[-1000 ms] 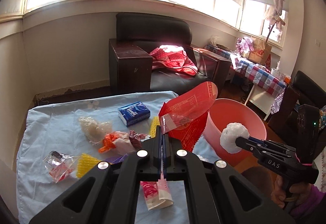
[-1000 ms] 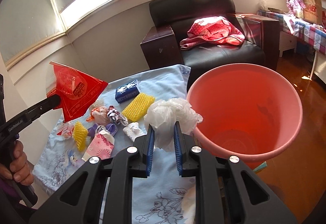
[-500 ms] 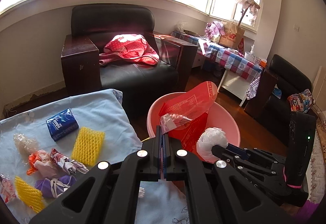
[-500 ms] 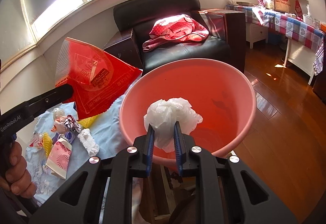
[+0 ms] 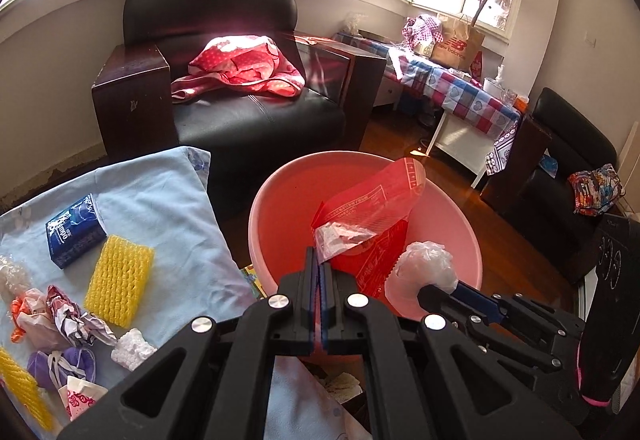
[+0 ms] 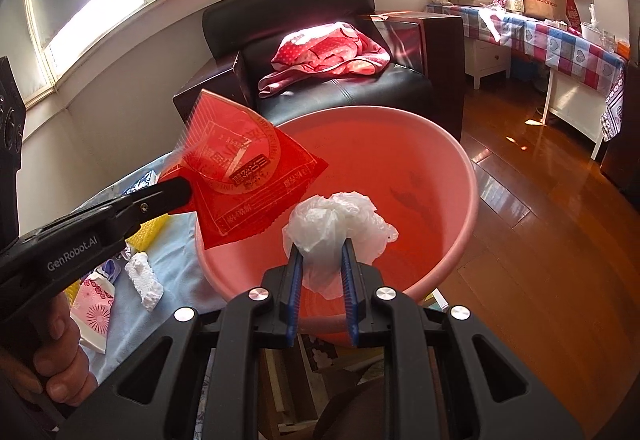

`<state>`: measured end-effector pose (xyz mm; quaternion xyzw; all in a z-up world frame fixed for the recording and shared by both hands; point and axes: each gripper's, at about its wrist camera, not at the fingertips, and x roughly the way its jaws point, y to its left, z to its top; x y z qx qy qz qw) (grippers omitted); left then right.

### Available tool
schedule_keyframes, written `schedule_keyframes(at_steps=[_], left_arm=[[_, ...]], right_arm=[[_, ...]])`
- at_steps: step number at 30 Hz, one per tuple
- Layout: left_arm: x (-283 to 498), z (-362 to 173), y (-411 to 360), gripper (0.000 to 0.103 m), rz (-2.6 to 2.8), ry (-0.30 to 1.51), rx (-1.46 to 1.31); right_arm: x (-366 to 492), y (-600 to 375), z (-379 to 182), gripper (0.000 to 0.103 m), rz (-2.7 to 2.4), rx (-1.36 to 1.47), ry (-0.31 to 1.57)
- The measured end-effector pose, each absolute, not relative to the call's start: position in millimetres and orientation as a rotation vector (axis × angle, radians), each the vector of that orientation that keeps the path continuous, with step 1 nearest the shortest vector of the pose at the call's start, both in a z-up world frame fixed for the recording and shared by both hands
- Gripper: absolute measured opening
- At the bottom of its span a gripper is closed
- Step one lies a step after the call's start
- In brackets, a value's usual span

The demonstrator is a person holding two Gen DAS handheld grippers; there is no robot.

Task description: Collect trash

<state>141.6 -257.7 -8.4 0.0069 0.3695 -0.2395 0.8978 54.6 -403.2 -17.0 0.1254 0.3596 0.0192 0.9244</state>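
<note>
While loose scraps lie scattered on the pale blue cloth (image 5: 160, 200) at the far left, among them a blue tissue pack (image 5: 74, 230), a yellow foam net (image 5: 119, 285), crumpled wrappers (image 5: 76, 322) and a small white foam lump (image 5: 133, 349), both grippers hang over the pink basin (image 5: 280, 200) just beside the cloth's edge. Nearer the middle, the left gripper (image 5: 319, 260) has its jaws pressed flat together on a corner of a red plastic bag (image 5: 372, 212), which stands up from the pads and leans over the basin's open mouth; a clear crumpled flap of it sits right at the fingertips. To the right of that, the right gripper (image 6: 322, 246) is pinched narrowly on a crumpled white plastic bag (image 6: 336, 224), the wad bulging out above and between the blue pads, held above the basin's inside. From the right wrist view a hand (image 6: 48, 356) grips the left tool's handle at the lower left. Behind the basin stands a black armchair (image 5: 248, 120) with a red dotted cloth (image 5: 240, 68) on its seat, and farther right a table with a checked cover (image 5: 452, 88).
</note>
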Motion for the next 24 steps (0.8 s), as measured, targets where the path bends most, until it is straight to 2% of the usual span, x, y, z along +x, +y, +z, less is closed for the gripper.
schedule_keyframes(at_steps=[4, 7, 9, 10, 11, 14, 24], left_arm=[[136.7, -5.6, -261.7, 0.002, -0.5, 0.752, 0.021], [133.7, -2.9, -262.8, 0.008, -0.507, 0.748, 0.023], [131.6, -0.8, -262.2, 0.019, -0.51, 0.744, 0.018], [130.2, 0.8, -261.3, 0.03, -0.508, 0.738, 0.013], [128.0, 3.0, -260.0, 0.038, -0.506, 0.728, 0.007], [124.0, 8.6, -258.8, 0.039, -0.509, 0.708, 0.002], [108.1, 18.0, -258.8, 0.047, -0.525, 0.685, 0.008]], right_arm=[[55.7, -398.6, -17.2, 0.02, 0.034, 0.248, 0.748], [56.2, -397.4, -18.3, 0.021, 0.03, 0.243, 0.757], [56.5, -398.2, -18.7, 0.022, 0.024, 0.244, 0.762], [57.0, -399.1, -18.8, 0.023, 0.023, 0.248, 0.764], [57.1, -399.7, -19.0, 0.023, 0.022, 0.252, 0.766], [58.1, -402.1, -19.9, 0.026, 0.014, 0.254, 0.769], [56.6, -405.6, -19.2, 0.027, 0.011, 0.249, 0.774]])
